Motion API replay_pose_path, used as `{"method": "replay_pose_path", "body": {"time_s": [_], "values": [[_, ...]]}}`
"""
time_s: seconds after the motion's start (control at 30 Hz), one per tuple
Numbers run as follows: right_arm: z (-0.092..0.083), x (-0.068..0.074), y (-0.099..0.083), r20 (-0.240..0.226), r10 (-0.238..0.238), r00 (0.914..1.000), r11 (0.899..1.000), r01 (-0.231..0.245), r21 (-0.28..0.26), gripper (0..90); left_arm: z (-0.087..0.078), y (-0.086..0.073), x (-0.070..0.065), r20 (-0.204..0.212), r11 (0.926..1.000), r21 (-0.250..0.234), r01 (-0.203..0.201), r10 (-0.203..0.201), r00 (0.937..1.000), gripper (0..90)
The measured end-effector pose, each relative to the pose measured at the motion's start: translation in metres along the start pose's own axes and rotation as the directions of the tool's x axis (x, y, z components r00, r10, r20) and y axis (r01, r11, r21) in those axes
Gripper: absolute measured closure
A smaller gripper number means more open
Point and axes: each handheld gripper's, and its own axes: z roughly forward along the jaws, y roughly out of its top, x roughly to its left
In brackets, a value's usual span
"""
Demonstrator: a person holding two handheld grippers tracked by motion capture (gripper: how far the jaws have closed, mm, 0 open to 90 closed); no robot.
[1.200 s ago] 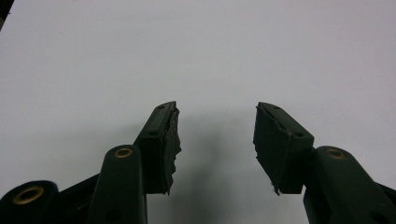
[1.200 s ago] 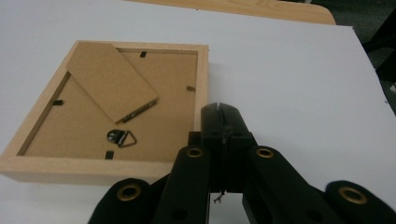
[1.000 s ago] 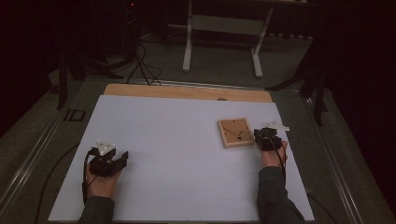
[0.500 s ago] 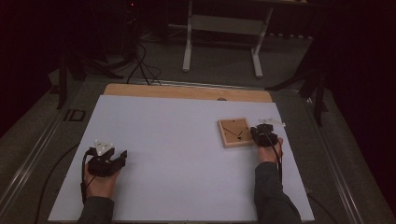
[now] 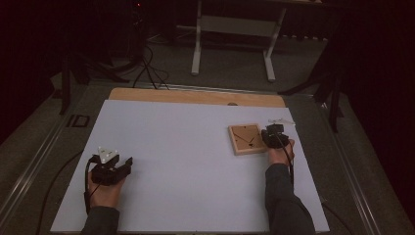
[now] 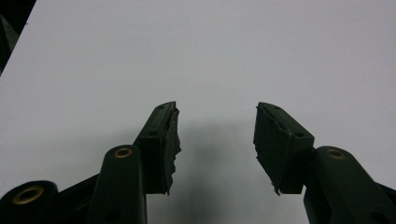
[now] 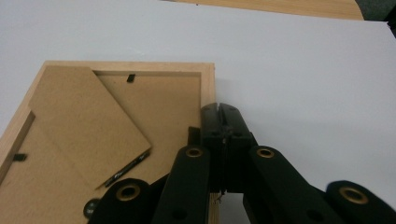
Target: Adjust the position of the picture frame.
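A wooden picture frame (image 5: 247, 138) lies face down on the white table (image 5: 186, 147), right of the middle. Its brown backing and folded stand (image 7: 88, 121) show in the right gripper view. My right gripper (image 5: 267, 133) is shut, and its closed tips (image 7: 219, 108) sit over the frame's right rim with nothing visible between the jaws. At the near left, my left gripper (image 5: 128, 162) rests in the hand on bare table, far from the frame. Its jaws stand open (image 6: 215, 109) with nothing between them.
A small pale object (image 5: 283, 121) lies just beyond the right gripper. A bare wooden strip (image 5: 195, 96) runs along the table's far edge. Past it on the floor stand a metal frame (image 5: 232, 24) and cables (image 5: 147, 63).
My right gripper has slid a little to the left, up to the frame's right rim. The frame and the left gripper have stayed where they were.
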Motion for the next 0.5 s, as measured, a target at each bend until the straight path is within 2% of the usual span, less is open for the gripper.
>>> {"method": "replay_pose_path", "body": {"time_s": [0.2,0.5], "values": [[0.006,-0.008,0.000,0.021,0.038,0.9991,0.999,-0.039,0.017,89.5,-0.001,0.000,0.001,-0.001,0.9999,-0.007,0.009,-0.009,1.0000,49.4],[0.013,-0.005,0.000,0.009,0.009,0.9999,0.999,-0.009,0.046,89.7,-0.001,0.000,0.001,-0.004,0.9999,-0.010,0.007,-0.007,1.0000,49.4]]}}
